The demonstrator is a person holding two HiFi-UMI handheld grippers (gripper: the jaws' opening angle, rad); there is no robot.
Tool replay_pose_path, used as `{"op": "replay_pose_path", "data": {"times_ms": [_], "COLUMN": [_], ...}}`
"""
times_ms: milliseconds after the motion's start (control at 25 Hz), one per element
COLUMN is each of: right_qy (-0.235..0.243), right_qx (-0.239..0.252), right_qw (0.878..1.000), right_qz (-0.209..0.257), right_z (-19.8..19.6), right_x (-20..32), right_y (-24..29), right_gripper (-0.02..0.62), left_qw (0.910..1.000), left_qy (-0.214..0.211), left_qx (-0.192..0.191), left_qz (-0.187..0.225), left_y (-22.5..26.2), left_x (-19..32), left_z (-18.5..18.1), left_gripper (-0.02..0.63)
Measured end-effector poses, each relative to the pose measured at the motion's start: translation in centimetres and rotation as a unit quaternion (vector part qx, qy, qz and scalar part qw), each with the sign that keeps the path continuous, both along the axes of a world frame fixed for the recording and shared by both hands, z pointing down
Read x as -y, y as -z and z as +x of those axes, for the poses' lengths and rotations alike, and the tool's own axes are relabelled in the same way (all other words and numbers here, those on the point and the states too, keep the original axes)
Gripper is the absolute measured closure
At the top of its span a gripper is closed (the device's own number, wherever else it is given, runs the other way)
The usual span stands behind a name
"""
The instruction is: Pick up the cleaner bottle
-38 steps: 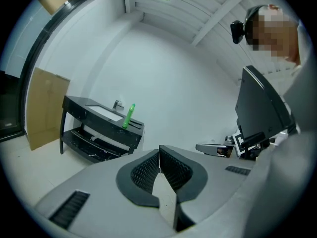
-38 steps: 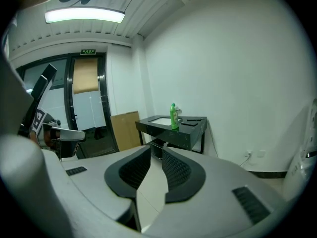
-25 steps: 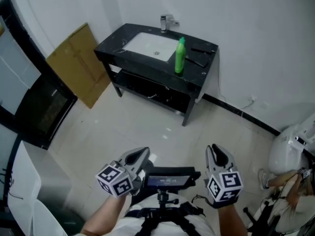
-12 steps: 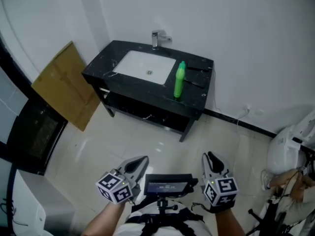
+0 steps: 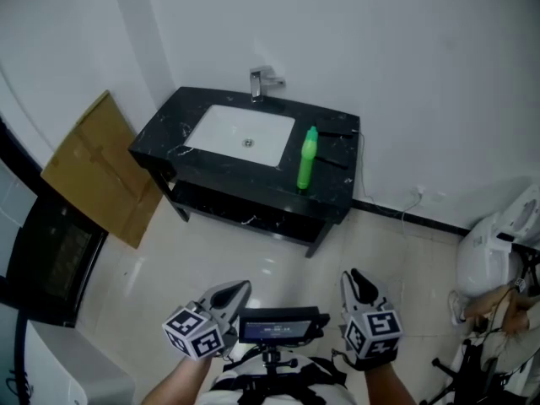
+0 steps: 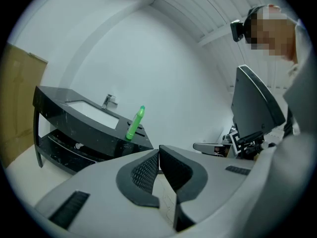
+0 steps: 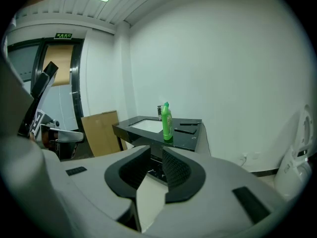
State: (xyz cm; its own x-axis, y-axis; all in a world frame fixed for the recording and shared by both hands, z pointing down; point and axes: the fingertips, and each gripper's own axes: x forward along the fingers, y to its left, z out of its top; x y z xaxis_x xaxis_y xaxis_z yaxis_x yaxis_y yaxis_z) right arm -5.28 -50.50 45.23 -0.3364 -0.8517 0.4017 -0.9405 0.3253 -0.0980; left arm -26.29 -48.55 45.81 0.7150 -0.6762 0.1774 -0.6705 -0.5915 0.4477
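Green cleaner bottle (image 5: 307, 159) stands upright on the black vanity counter (image 5: 160, 139), right of the basin, well apart from both grippers at waist level: left gripper (image 5: 237, 291) pinched together, empty, right gripper (image 5: 355, 281) slightly parted, empty, presumably just carried toward it.

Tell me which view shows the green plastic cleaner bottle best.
Right gripper view: the green plastic cleaner bottle stands side-on, unblocked. Head view shows it from above, beside the white sink. Left gripper view shows it small, leaning.
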Motion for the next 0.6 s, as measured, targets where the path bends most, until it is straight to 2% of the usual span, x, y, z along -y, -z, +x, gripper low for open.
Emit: {"op": "replay_pose_path", "data": {"times_ms": [280, 600], "right_qy": [-0.013, -0.012], "right_qx": [0.002, 0.007], "right_qw": [1.0, 1.0], "right_qz": [0.005, 0.0], "right_z": [-1.7, 0.2], "right_x": [0.9, 3.2], "right_y": [0.1, -0.4], "right_gripper": [0.525, 0.525], "left_qw": [0.9997, 0.9996], "left_qy": [-0.023, -0.027], "left_qx": [0.002, 0.005], "left_qz": [-0.003, -0.009], "left_y": [-0.5, -0.7], "left_x": [1.6, 3.3], "left_z": [-0.8, 1.3], "left_gripper": [0.604, 0.604]}}
